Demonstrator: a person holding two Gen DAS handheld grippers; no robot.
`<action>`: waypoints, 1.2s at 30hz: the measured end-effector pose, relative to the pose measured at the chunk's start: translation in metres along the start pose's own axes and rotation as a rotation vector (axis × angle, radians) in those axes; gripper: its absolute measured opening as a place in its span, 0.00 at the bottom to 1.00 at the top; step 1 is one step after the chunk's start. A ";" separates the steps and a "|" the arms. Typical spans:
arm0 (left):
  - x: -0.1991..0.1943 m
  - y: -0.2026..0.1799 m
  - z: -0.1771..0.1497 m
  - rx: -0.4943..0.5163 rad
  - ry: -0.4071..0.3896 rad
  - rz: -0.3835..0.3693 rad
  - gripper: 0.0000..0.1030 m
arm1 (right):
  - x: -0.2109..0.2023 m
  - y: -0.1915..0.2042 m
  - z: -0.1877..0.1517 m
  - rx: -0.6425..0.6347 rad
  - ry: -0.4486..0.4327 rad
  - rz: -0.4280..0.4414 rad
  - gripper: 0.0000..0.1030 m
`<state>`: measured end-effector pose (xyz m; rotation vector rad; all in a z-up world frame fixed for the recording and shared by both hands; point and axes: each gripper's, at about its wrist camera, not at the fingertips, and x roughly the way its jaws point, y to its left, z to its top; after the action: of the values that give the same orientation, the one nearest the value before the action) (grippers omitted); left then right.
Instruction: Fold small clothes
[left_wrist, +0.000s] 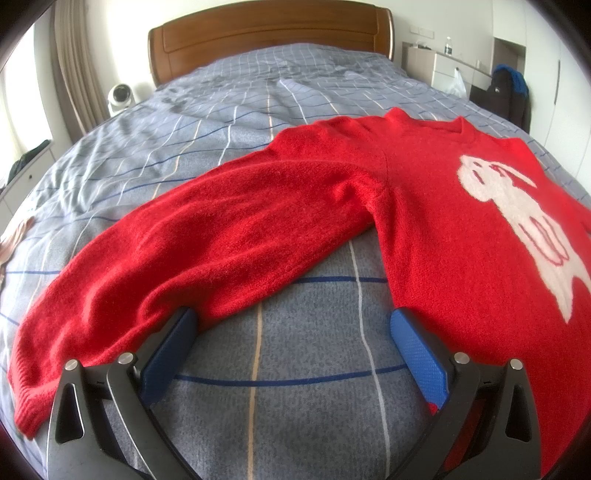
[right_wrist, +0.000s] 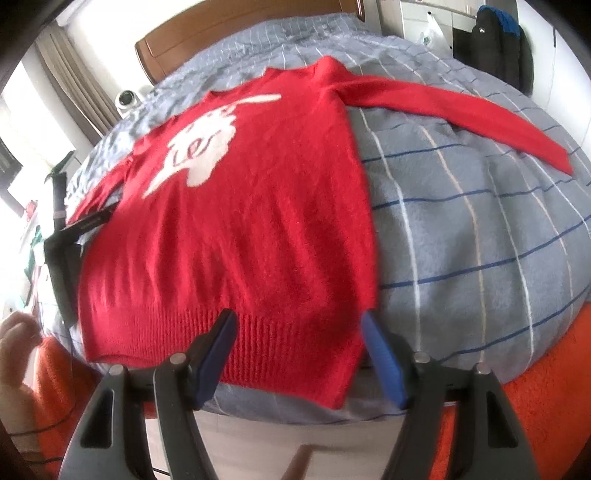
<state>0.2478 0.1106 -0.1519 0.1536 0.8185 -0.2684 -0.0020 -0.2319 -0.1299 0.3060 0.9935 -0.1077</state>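
Sweater (left_wrist: 424, 206) flat; left sleeve (left_wrist: 177, 266) runs diagonally, nearest left gripper (left_wrist: 291, 325), spread wide. Right gripper (right_wrist: 299, 325) released, probably straddling hem (right_wrist: 280, 343).

Red sweater (left_wrist: 424, 221) lies flat on checked bed (left_wrist: 240, 122).

Sweater (left_wrist: 424, 206) flat on bed (left_wrist: 229, 122)

Wooden headboard (left_wrist: 269, 35), checked bedspread (left_wrist: 207, 122), beige curtain (left_wrist: 74, 70).
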 end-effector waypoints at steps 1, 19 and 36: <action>-0.001 -0.001 0.001 0.000 -0.001 0.000 1.00 | -0.005 -0.004 -0.002 -0.005 -0.019 0.003 0.67; 0.000 -0.001 0.003 -0.007 -0.008 -0.001 1.00 | -0.016 -0.042 -0.006 0.047 -0.097 0.031 0.67; -0.024 -0.017 0.001 -0.141 0.092 0.133 0.99 | -0.043 -0.038 0.004 0.013 -0.179 -0.016 0.67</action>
<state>0.2280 0.0981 -0.1345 0.0879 0.9116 -0.0777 -0.0308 -0.2713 -0.1000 0.2948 0.8185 -0.1530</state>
